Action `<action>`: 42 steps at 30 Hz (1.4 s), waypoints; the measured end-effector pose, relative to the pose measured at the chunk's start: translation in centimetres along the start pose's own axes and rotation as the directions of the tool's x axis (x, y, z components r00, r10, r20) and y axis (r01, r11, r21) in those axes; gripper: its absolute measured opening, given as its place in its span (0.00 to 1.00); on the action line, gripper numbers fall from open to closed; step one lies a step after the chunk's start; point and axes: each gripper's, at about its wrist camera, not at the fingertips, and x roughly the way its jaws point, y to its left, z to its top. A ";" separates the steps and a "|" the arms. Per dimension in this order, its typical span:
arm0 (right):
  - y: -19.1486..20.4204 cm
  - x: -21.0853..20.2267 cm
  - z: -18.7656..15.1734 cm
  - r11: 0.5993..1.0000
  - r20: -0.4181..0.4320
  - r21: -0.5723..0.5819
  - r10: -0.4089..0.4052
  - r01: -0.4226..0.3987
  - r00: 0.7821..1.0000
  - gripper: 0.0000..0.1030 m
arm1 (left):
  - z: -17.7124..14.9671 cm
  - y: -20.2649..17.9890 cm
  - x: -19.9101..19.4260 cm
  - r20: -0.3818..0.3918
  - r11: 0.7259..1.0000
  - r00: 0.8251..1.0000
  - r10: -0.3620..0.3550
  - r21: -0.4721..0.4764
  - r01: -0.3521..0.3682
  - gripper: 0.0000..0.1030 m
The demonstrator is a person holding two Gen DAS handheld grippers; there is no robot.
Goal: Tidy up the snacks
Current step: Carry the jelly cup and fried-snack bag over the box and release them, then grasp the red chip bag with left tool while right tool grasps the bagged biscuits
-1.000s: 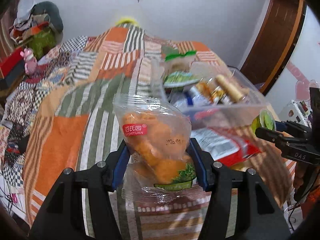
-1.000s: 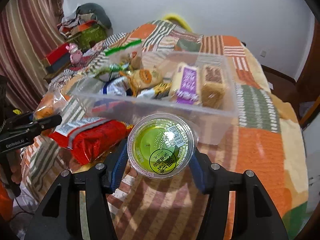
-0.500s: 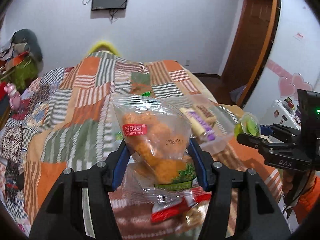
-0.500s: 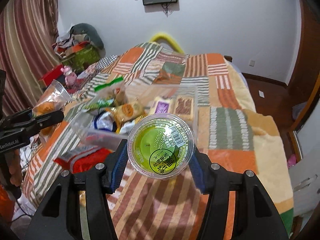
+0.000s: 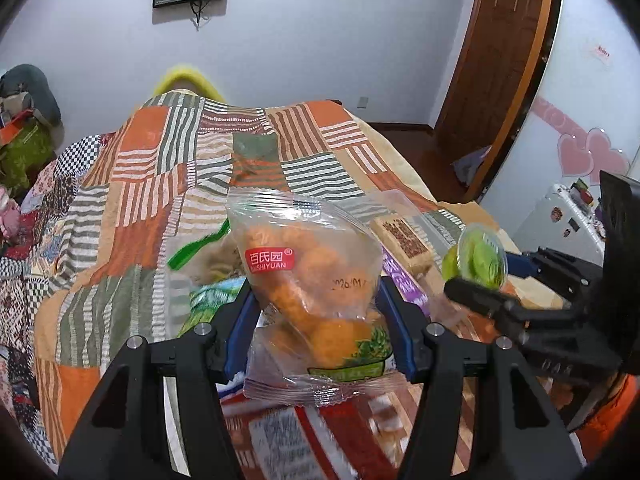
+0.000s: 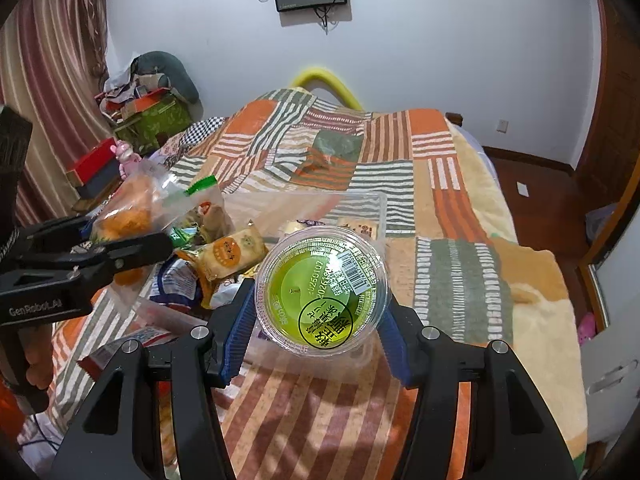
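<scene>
— Left wrist view: what's in the left gripper (image 5: 320, 312)?
— It's clenched on a clear plastic bag of orange snacks (image 5: 312, 280), held up over the patchwork bedspread (image 5: 132, 200).
— And the right gripper (image 6: 320, 312)?
— Grasping a round clear cup of green jelly (image 6: 322, 292), just in front of the clear plastic snack bin (image 6: 360, 204).

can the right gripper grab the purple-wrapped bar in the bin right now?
Probably not. The right gripper is shut on the green jelly cup, so its jaws are occupied. The purple-wrapped bar lies in the clear bin below; the cup would need dropping first.
</scene>
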 end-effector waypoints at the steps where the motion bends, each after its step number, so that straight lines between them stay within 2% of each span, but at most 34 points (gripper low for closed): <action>1: 0.0 0.3 0.0 1.000 -0.005 -0.002 0.000 0.000 1.000 0.52 | 0.3 -0.2 0.6 -0.007 1.000 1.000 0.000 0.002 0.000 0.56; 7: -0.5 1.3 0.0 1.000 -0.022 0.001 0.005 -0.005 1.000 0.52 | 0.9 -0.5 3.1 -0.051 1.000 0.999 0.010 -0.008 -0.010 0.56; 13: -0.3 1.4 0.2 1.000 -0.021 -0.013 0.008 -0.008 1.000 0.52 | 0.8 -0.1 5.5 -0.131 0.999 0.991 -0.006 -0.049 -0.001 0.57; 17: -0.1 1.8 0.2 0.999 -0.038 -0.008 0.033 -0.033 0.999 0.52 | 0.9 0.0 6.0 -0.143 0.998 0.990 0.002 -0.055 -0.010 0.58; 21: 0.3 2.3 -0.2 0.999 -0.055 -0.018 0.027 -0.028 0.998 0.53 | 1.0 0.0 5.2 -0.129 0.999 0.992 -0.005 -0.051 -0.001 0.64; 23: 0.4 2.2 -0.2 1.000 -0.052 -0.015 0.019 -0.020 0.998 0.53 | 1.1 -0.3 4.5 -0.111 0.999 0.994 0.013 -0.034 -0.017 0.65; 27: 0.4 1.5 0.1 1.000 -0.040 -0.010 0.022 -0.022 0.999 0.65 | 0.9 -0.8 2.6 -0.075 1.000 0.997 0.031 -0.002 -0.031 0.68; 30: 0.6 0.5 0.3 1.000 -0.006 -0.018 -0.014 0.014 1.000 0.74 | 0.8 -0.8 1.0 -0.053 1.000 0.998 0.020 -0.009 -0.020 0.71; 36: 0.9 -1.0 0.0 1.000 0.005 -0.017 0.003 -0.003 1.000 0.75 | -0.5 -0.4 -2.2 -0.021 1.000 0.999 0.025 -0.013 -0.025 0.81; 42: 1.7 -2.3 -1.4 1.000 0.001 -0.024 0.021 -0.021 1.000 0.77 | -3.6 0.0 -3.4 -0.052 0.999 0.997 0.052 0.004 -0.052 0.87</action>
